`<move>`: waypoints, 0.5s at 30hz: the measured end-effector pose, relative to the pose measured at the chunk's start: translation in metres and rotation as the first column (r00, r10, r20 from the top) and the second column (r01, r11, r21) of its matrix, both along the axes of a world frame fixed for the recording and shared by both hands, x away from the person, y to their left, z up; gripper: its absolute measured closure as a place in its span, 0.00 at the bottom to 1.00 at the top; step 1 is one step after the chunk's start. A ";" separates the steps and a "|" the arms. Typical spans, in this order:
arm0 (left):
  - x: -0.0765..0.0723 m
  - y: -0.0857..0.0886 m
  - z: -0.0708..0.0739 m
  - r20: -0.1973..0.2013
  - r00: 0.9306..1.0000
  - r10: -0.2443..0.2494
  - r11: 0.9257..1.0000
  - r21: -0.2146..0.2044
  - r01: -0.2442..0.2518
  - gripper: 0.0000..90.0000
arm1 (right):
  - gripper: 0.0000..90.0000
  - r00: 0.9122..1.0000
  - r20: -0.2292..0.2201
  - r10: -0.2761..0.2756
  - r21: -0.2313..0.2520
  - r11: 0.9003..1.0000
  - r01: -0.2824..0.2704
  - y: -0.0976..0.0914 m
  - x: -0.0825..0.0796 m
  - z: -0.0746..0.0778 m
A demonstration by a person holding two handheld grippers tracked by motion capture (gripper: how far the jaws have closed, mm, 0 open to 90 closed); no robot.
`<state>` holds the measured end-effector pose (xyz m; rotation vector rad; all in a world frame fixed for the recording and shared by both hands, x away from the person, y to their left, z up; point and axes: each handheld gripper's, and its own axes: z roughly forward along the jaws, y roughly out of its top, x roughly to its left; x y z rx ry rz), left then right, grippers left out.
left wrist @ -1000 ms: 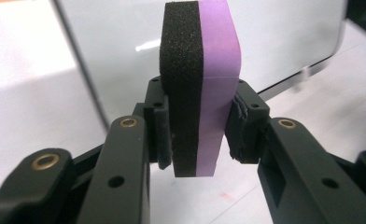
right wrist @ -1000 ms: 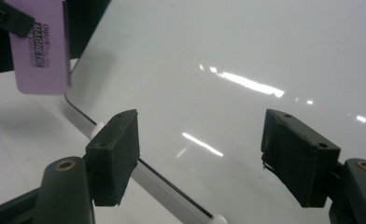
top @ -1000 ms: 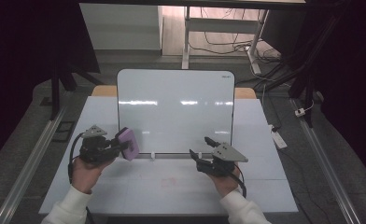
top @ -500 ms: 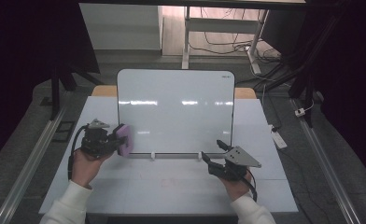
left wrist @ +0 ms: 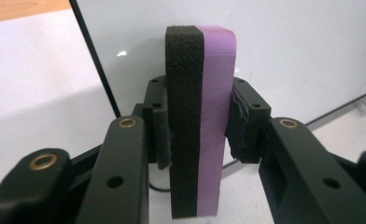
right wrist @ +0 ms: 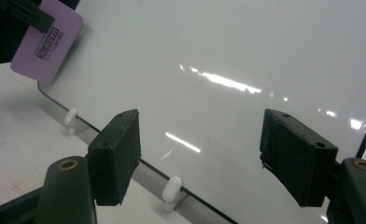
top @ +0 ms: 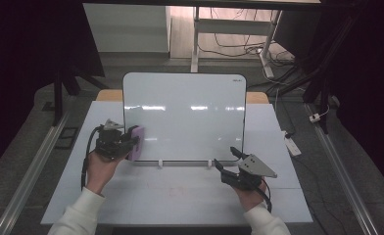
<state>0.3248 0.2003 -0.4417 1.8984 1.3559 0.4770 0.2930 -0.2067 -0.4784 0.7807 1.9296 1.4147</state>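
A whiteboard [top: 184,115] stands upright on small white feet at the middle of the table; its face looks blank. My left gripper [top: 126,142] is shut on a purple eraser [top: 135,143] with a black felt side [left wrist: 185,116], held at the board's lower left corner. In the left gripper view the eraser [left wrist: 214,121] stands on end between the jaws. The right gripper view catches the eraser [right wrist: 45,42] at upper left, against the board [right wrist: 246,60]. My right gripper [top: 225,160] is open and holds nothing, low in front of the board's right foot.
The white table top [top: 180,191] has faint red marks in front of the board. A power strip [top: 292,144] lies at the right edge. White clip feet [right wrist: 171,189] hold the board's bottom edge. Cables and desk legs lie on the floor behind.
My left gripper has carried the eraser up and right to the board's lower left corner. My right gripper has drawn back toward the person and to the right.
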 end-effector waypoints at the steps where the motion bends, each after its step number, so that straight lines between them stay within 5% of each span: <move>1: 0.000 -0.001 0.000 0.003 1.000 0.001 1.000 0.002 -0.001 0.70 | 0.32 1.000 0.004 0.000 0.001 1.000 0.000 0.000 0.000 0.000; 15: 0.002 -0.004 -0.009 0.021 1.000 -0.012 1.000 -0.013 0.012 0.57 | 0.33 1.000 -0.021 -0.007 -0.009 1.000 0.007 -0.007 0.003 -0.001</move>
